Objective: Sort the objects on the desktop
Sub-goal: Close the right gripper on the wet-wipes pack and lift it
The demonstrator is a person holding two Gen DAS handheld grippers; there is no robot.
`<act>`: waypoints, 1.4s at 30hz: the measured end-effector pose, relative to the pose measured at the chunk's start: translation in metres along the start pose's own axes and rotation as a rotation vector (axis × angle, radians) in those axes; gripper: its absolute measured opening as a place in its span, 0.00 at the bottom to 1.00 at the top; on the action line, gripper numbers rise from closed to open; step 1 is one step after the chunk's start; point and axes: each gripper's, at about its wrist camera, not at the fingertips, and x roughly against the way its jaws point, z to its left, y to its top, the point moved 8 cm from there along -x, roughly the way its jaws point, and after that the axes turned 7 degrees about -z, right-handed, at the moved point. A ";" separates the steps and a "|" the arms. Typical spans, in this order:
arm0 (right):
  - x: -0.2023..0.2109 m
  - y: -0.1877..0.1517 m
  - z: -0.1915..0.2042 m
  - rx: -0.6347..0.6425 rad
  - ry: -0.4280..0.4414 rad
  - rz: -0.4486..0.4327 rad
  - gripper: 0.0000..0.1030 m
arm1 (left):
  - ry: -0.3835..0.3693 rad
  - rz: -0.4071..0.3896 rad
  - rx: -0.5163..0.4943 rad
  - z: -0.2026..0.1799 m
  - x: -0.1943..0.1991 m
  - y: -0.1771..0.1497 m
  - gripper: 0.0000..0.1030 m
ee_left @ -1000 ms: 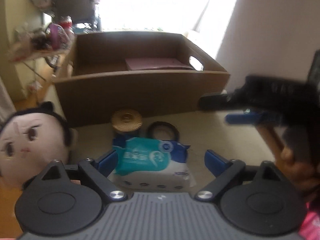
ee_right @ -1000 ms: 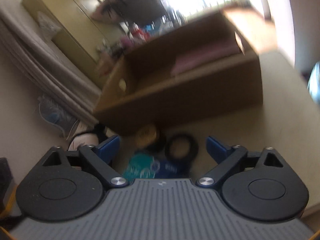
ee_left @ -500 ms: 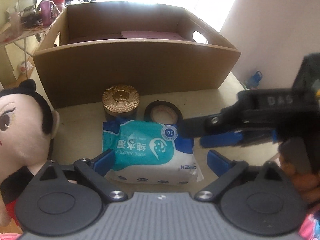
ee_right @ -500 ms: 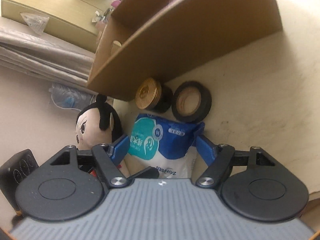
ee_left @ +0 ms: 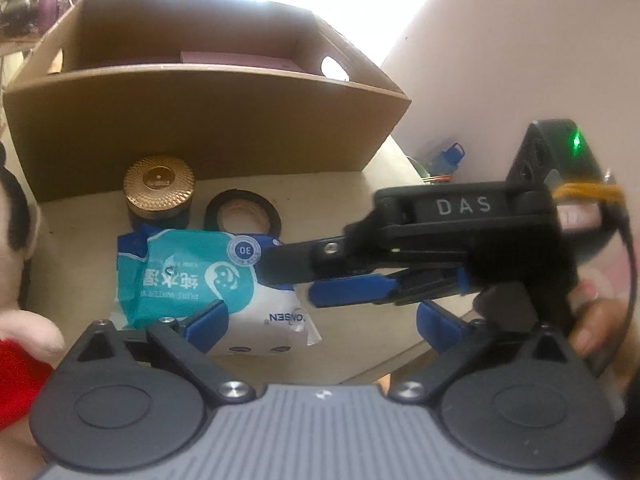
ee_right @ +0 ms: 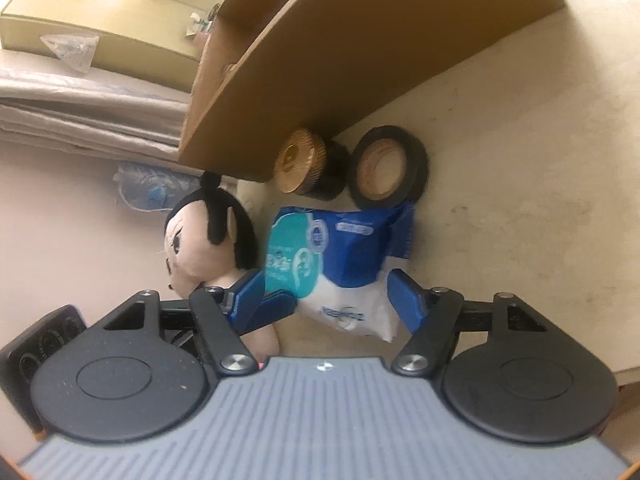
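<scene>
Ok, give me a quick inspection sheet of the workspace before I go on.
Surface: beige table, scuffed.
Job's things: wet wipes pack lying flat; gold-lidded jar and black tape roll behind it, beside the cardboard box; plush doll at the table's left edge.
Clutter: pink flat item inside the box.
Grippers: right gripper open, straddling the pack; left gripper open, at the pack's near edge.
Cables: orange cord on the right gripper's body.
Surroundings: wall, bright window, cluttered shelf.

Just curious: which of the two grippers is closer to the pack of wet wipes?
Right. The right gripper has its open fingers on either side of the pack of wipes. The left gripper hangs back at the pack's near edge, offset to one side.
</scene>
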 end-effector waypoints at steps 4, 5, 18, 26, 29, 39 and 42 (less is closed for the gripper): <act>0.013 0.005 -0.008 -0.025 0.005 -0.030 0.67 | 0.086 -0.020 0.027 0.018 0.007 0.005 0.98; 0.015 0.007 -0.010 -0.032 0.008 -0.036 0.67 | 0.115 -0.018 0.027 0.024 0.008 0.005 0.98; 0.003 0.009 -0.008 -0.060 0.063 -0.001 0.67 | 0.162 0.073 0.053 0.045 -0.015 -0.001 1.00; 0.006 0.009 -0.012 -0.035 0.039 0.004 0.68 | 0.084 0.085 0.074 0.025 -0.017 -0.009 1.00; 0.015 0.011 -0.017 -0.029 0.023 -0.010 0.69 | 0.031 0.109 0.069 0.008 -0.020 -0.013 1.00; 0.061 0.030 -0.056 -0.082 -0.027 -0.108 0.69 | -0.084 0.149 -0.012 -0.043 -0.055 -0.005 1.00; 0.074 0.039 -0.069 -0.103 -0.041 -0.145 0.69 | -0.107 0.158 -0.045 -0.058 -0.070 0.002 1.00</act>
